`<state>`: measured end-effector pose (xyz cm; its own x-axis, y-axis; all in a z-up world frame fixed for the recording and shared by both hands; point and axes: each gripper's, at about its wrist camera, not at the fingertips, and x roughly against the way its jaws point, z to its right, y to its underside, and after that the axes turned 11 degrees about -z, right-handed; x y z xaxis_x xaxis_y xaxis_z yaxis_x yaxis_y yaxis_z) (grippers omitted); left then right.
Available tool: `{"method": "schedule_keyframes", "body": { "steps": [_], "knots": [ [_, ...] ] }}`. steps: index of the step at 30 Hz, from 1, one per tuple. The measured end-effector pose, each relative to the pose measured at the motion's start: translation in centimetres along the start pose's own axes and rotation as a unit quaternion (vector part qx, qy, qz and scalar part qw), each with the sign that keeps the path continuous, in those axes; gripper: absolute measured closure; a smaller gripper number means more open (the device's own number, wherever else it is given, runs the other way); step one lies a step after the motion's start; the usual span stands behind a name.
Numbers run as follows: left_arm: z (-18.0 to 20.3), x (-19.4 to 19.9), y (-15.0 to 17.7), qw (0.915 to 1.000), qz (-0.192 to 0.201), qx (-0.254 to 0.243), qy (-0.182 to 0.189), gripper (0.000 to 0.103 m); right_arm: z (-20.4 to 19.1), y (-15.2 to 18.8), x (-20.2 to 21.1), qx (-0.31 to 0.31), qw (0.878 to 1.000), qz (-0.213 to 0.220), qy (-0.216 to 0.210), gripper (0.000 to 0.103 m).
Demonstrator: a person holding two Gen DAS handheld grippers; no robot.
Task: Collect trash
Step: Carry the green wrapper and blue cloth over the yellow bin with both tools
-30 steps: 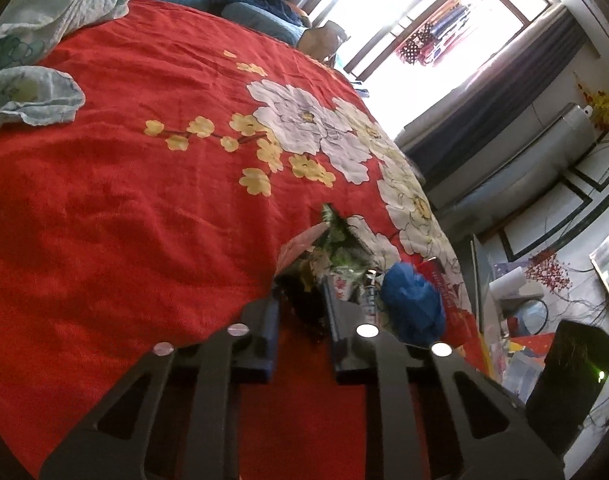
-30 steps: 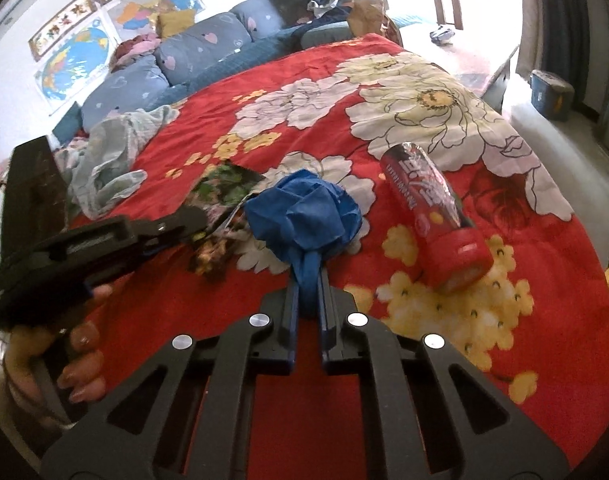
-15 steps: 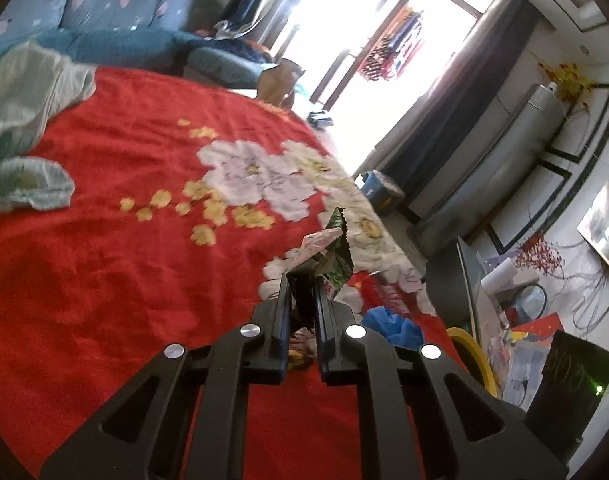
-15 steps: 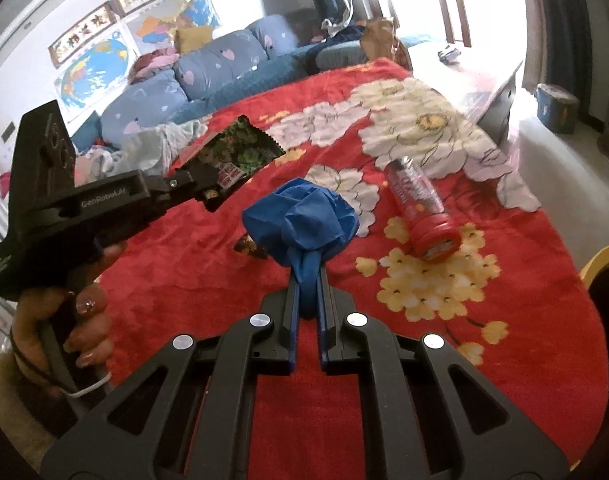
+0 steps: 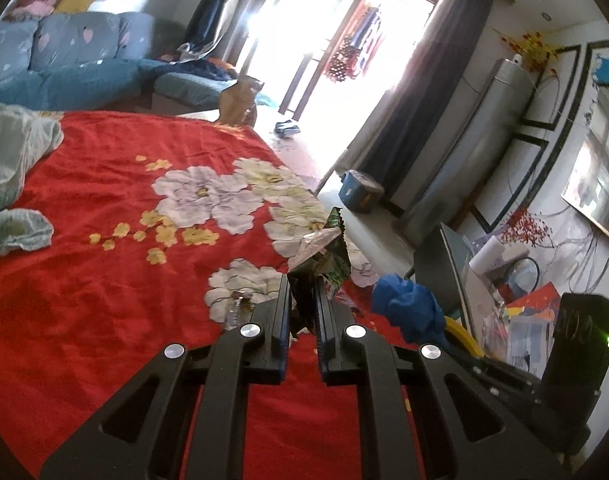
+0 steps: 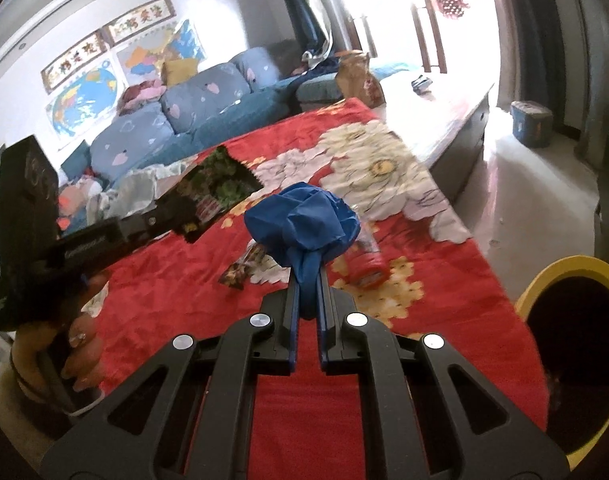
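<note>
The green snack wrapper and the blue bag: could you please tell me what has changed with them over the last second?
The left gripper closed its jaws on the green snack wrapper and lifted it off the red blanket. The right gripper kept hold of the blue bag and raised it too, toward the yellow-rimmed bin now in view. The red bottle and the small wrapper stayed on the blanket.

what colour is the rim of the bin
Yellow; the bin rim shows best in the right wrist view, at the right edge.
</note>
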<state>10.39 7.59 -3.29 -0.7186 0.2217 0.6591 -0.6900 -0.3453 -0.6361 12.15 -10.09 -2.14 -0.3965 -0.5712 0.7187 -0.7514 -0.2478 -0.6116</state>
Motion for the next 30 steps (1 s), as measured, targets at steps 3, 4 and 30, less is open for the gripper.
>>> {"method": "schedule_keyframes", "body": {
  "steps": [3, 4, 30],
  "knots": [
    [1.0, 0.2, 0.1, 0.9999, 0.0, -0.011, 0.002, 0.093, 0.9, -0.1, 0.9, -0.008, 1.0, 0.009, 0.004, 0.099],
    [1.2, 0.2, 0.1, 0.9999, 0.0, -0.016, 0.002, 0.093, 1.2, -0.1, 1.2, -0.01, 1.0, 0.011, 0.007, 0.099],
    [8.5, 0.6, 1.8, 0.9949, -0.012, -0.096, 0.028, 0.093, 8.5, 2.0, 7.7, -0.074, 0.994, 0.06, 0.052, 0.099]
  ]
}}
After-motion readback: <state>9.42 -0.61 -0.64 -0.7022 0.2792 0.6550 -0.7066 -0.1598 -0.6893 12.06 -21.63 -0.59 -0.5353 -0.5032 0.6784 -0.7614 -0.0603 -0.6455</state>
